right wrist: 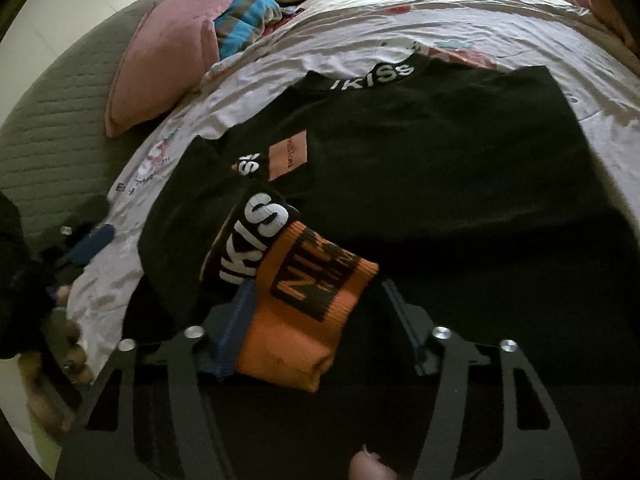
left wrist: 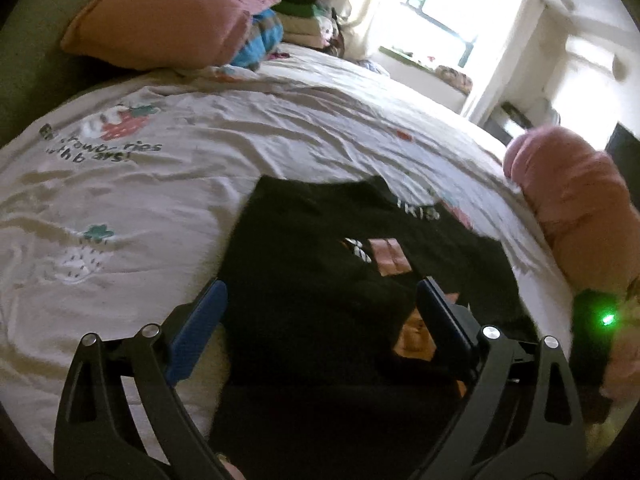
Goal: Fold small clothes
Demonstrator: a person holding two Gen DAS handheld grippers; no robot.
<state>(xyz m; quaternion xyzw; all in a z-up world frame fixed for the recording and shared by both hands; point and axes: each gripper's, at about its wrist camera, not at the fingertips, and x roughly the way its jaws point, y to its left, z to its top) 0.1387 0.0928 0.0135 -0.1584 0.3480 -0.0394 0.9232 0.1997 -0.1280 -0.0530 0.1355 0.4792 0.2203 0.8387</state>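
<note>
A black garment (left wrist: 320, 248) with white "IKISS" lettering and orange patches lies flat on the white bedsheet (left wrist: 168, 184). My left gripper (left wrist: 320, 312) is open and empty above its near edge, blue pads wide apart. In the right wrist view the same black garment (right wrist: 440, 152) fills the middle. Its orange cuff (right wrist: 312, 304) with black lettering sits between the fingers of my right gripper (right wrist: 316, 312), whose jaws stand apart around it. Whether they pinch the cuff I cannot tell.
A pink pillow (left wrist: 168, 16) lies at the far left, with a blue striped cloth (left wrist: 260, 36) and stacked clothes (left wrist: 304, 12) behind it. A pink rolled bolster (left wrist: 576, 200) lies at the bed's right edge. A bright window (left wrist: 444, 4) is beyond. The other gripper (right wrist: 90, 240) shows at left.
</note>
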